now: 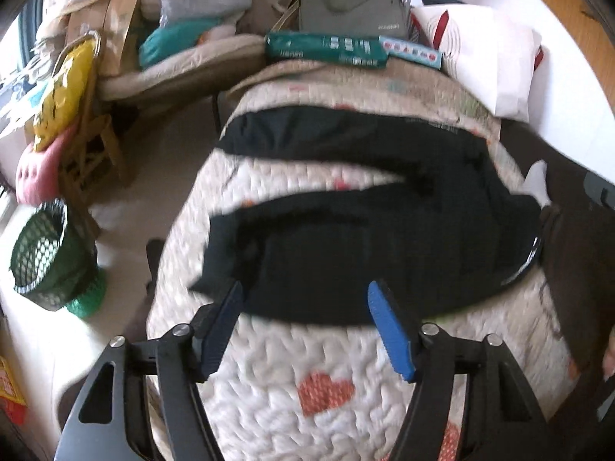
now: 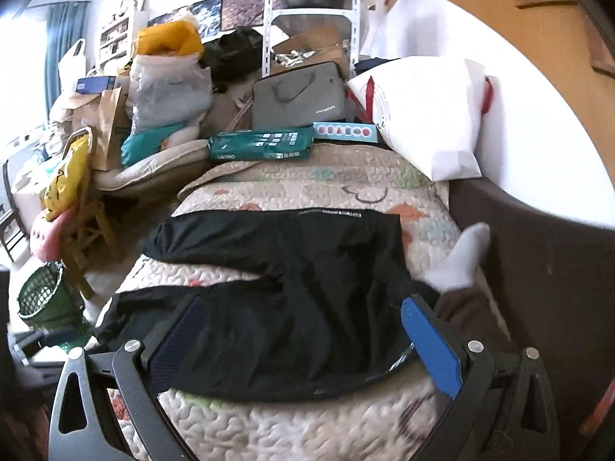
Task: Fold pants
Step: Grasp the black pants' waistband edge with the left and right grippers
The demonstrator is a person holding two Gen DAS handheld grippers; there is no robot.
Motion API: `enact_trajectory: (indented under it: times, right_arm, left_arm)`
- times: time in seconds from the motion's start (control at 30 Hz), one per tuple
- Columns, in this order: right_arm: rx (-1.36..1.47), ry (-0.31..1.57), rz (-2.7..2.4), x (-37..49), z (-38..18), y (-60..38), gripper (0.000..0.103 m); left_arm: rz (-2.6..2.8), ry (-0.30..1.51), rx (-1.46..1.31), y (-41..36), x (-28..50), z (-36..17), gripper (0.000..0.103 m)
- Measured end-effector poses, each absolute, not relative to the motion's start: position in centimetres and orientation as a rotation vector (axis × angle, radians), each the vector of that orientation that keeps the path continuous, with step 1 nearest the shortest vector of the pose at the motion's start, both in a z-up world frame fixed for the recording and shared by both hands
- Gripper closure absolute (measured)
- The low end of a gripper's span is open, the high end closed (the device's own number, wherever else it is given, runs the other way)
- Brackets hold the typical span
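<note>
Black pants (image 1: 384, 238) lie flat on a quilted bed cover (image 1: 292, 365), waistband at the right, two legs spread apart toward the left. In the right wrist view the pants (image 2: 292, 307) fill the middle of the bed. My left gripper (image 1: 305, 296) is open and empty, hovering over the near edge of the near leg. My right gripper (image 2: 303, 307) is open and empty, wide jaws standing over the near leg and waist area. Neither touches the cloth as far as I can tell.
A white pillow (image 2: 426, 115), green package (image 2: 265, 146), blue box (image 2: 346, 130) and grey bag (image 2: 300, 92) sit at the bed's far end. A white sock (image 2: 461, 257) lies by the brown bed frame (image 2: 538, 269). A green mesh bin (image 1: 50, 253) stands on the floor left.
</note>
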State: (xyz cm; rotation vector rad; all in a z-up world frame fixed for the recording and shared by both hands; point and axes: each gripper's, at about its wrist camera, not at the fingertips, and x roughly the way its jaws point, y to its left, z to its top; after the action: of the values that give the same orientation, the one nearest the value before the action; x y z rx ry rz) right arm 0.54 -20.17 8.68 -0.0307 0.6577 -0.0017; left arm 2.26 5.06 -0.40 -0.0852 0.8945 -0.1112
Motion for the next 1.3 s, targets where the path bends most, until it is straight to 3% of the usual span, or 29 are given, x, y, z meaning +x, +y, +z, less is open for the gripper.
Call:
enact_trajectory:
  times: [0.1,0.3,0.83,1.2,1.27,1.3]
  right_arm:
    - [-0.015,0.735,0.01,3.5,9.6,-21.9,0.001]
    - [-0.057,0.833,0.0,9.8,8.5,-25.1,0.013]
    - [-0.149,1.041,0.092,29.7,-0.6,-26.6,0.013]
    - [-0.132,1.065,0.162,38.1,-4.9,-24.5,0.013]
    - [-0.12,1.075,0.195,38.9,-5.2,-24.3,0.013]
    - [-0.128,1.08,0.206,39.3,-5.3,-24.2,0.013]
  left_arm:
    - [-0.141,0.895,-0.098,6.2,4.3,0.8,0.031]
    - [-0.167,0.929,-0.129,8.0,10.1,1.4,0.031]
    - [-0.155,1.02,-0.198,11.4,32.7,-5.4,0.031]
    - [-0.133,1.096,-0.255,14.2,38.5,-10.4,0.031]
    - [-0.172,1.099,-0.26,14.2,38.3,-10.4,0.035]
    - [-0.187,1.094,-0.254,14.2,38.1,-10.2,0.051]
